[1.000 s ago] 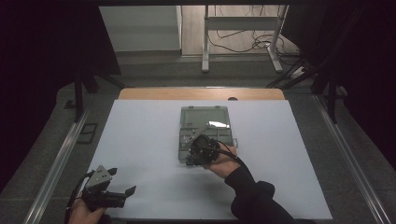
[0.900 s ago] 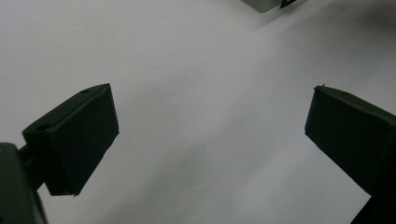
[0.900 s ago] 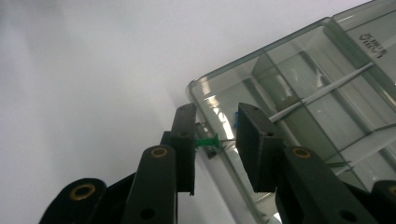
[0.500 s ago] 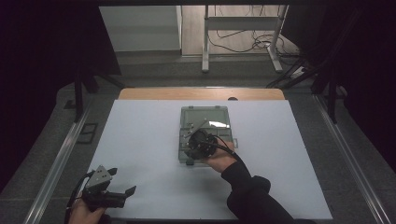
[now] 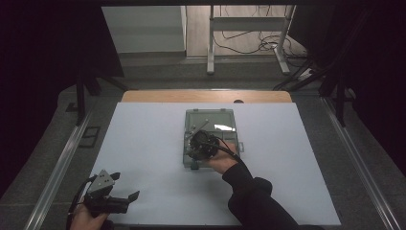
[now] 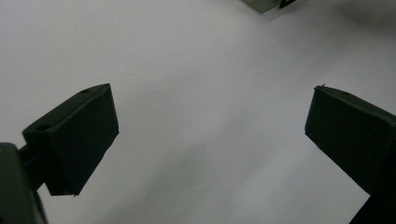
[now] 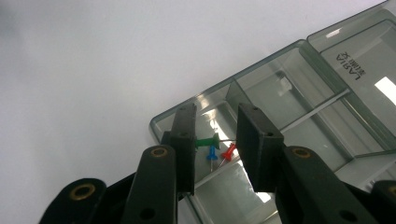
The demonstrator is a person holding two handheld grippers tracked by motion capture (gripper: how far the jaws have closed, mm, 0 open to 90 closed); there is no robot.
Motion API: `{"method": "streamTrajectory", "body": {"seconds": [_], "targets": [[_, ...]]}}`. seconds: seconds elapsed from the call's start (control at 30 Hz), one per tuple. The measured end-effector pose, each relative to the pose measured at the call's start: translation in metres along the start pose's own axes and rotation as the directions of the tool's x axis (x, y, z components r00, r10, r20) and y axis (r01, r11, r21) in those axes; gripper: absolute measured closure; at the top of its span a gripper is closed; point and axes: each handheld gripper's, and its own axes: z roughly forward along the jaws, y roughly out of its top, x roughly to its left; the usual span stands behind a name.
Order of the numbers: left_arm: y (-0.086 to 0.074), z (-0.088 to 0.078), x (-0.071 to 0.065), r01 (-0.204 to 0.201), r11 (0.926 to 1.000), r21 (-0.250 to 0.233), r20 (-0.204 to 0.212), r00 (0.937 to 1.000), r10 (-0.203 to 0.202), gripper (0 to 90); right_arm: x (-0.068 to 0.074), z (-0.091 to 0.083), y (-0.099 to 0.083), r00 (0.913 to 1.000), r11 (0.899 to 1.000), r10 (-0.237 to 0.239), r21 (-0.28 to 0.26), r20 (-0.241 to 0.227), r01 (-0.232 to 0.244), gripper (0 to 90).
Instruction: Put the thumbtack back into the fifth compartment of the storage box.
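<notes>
Green pushpin (image 7: 207,140) spans narrow jaws over box (image 7: 299,84) corner.

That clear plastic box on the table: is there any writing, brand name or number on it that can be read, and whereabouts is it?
"LASIIA" or close to it: seen upside down in the right gripper view on the open lid of the clear plastic box; the letters are small, so the spelling is unsure.
A second, smaller line beside it: a few characters, too small and blurred to read.
Nothing readable shows in the high view or the left gripper view.
</notes>
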Motion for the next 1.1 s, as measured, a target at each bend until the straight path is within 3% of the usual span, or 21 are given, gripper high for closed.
{"method": "streamTrajectory", "body": {"seconds": [0.3, 1.1], "targets": [[0.000, 0.000, 0.000, 0.000, 1.0000, 0.000, 0.001, 1.0000, 0.000, 3.1, -0.001, 0.010, 0.001, 0.9999, 1.000, 0.008, 0.022, 0.008, -0.008, 67.8], [0.000, 0.000, 0.000, 0.001, 1.0000, -0.001, 0.001, 1.0000, -0.001, 3.0, 0.000, -0.001, -0.004, 0.9999, 1.000, 0.007, -0.004, -0.015, -0.007, 41.7]]}}
